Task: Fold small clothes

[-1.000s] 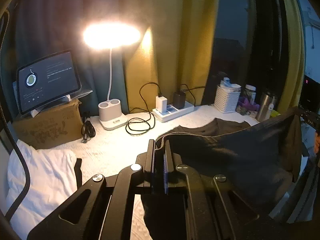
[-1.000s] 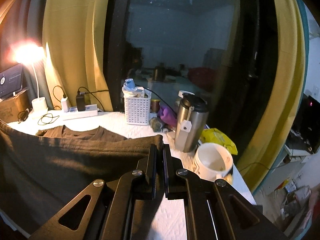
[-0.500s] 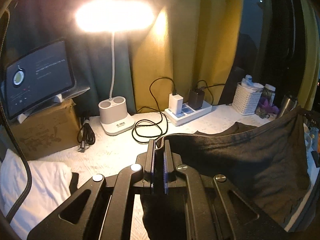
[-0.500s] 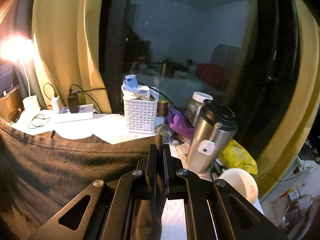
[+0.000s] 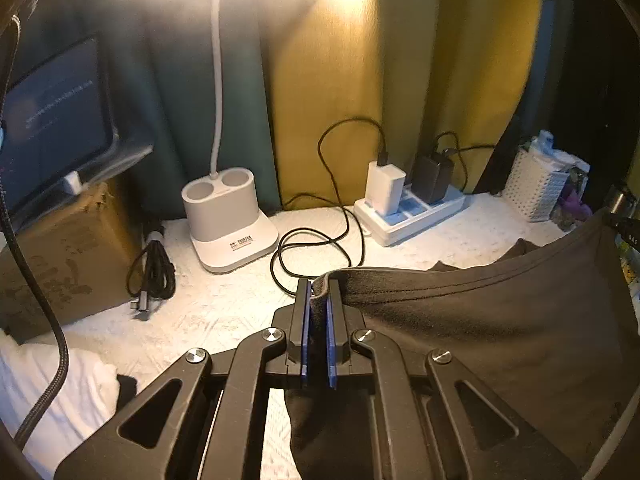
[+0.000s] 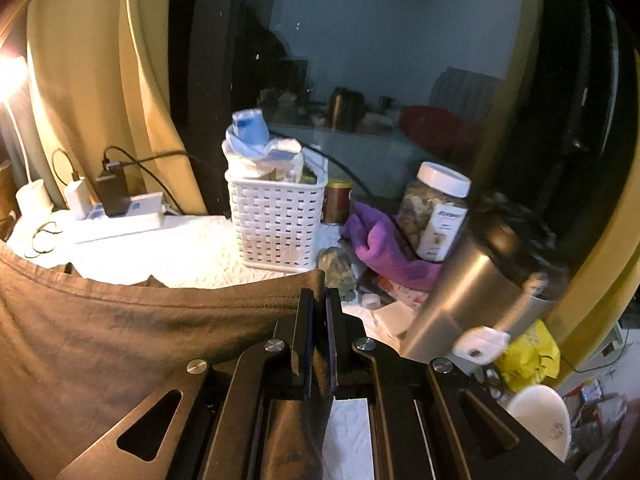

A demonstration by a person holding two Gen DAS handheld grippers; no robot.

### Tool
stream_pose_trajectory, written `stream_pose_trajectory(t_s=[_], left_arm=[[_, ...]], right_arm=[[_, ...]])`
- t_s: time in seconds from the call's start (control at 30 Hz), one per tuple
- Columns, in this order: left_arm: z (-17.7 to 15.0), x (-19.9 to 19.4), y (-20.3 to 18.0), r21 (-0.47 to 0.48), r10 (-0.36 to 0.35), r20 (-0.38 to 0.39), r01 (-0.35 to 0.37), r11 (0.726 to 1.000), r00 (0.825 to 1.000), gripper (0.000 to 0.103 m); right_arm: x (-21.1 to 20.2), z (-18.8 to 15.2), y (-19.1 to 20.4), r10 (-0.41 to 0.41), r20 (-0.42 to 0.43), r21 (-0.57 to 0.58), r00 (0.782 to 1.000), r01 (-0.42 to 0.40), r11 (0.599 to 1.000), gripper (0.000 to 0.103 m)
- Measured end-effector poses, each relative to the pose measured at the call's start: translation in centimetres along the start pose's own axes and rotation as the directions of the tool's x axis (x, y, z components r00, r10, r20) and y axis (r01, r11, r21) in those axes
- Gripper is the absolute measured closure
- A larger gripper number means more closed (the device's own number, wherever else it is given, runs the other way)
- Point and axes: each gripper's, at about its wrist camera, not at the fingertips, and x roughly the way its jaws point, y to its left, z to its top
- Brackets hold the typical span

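Hem of the dark brown T-shirt (image 5: 500, 320) stretches taut between left gripper (image 5: 318, 292) and right gripper (image 6: 319, 298), each clamped on one corner, just short of the power strip (image 5: 412, 216), both equally near

White textured tabletop (image 5: 224, 312), crowded along its back edge.
On it: lamp base (image 5: 230, 220), power strip (image 5: 408, 216), coiled cable (image 5: 316, 248), white basket (image 6: 274, 220), steel tumbler (image 6: 476, 292).

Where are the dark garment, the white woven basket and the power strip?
dark garment (image 5: 500, 320), left wrist view, stretched cloth below the hem.
white woven basket (image 6: 272, 224), right wrist view, front wall.
power strip (image 5: 416, 216), left wrist view, top face.
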Motion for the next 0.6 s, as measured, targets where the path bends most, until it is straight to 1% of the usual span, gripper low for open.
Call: stream_pose_trajectory(t_s=[0.17, 0.3, 0.43, 0.6], left_arm=[[-0.1, 2.4, 0.1, 0.009, 0.011, -0.036, -0.01, 1.0, 0.999, 0.098], [-0.6, 4.6, 0.3, 0.015, 0.026, -0.084, -0.024, 1.0, 0.996, 0.098], [-1.5, 6.6, 0.7, 0.014, 0.041, -0.142, -0.04, 0.999, 0.989, 0.098], [-2.6, 8.6, 0.9, 0.014, 0.057, -0.201, -0.055, 0.998, 0.978, 0.096]], right_arm=[[3.1, -0.1, 0.7, -0.002, -0.039, -0.018, 0.999, 0.001, 1.0, 0.098], [5.3, -0.6, 1.1, -0.005, -0.076, -0.026, 0.997, 0.003, 1.0, 0.098], [7.0, -1.3, 1.4, -0.016, -0.118, -0.038, 0.993, 0.012, 0.999, 0.098], [9.5, -2.8, 2.1, -0.027, -0.213, -0.065, 0.977, 0.014, 0.998, 0.098]])
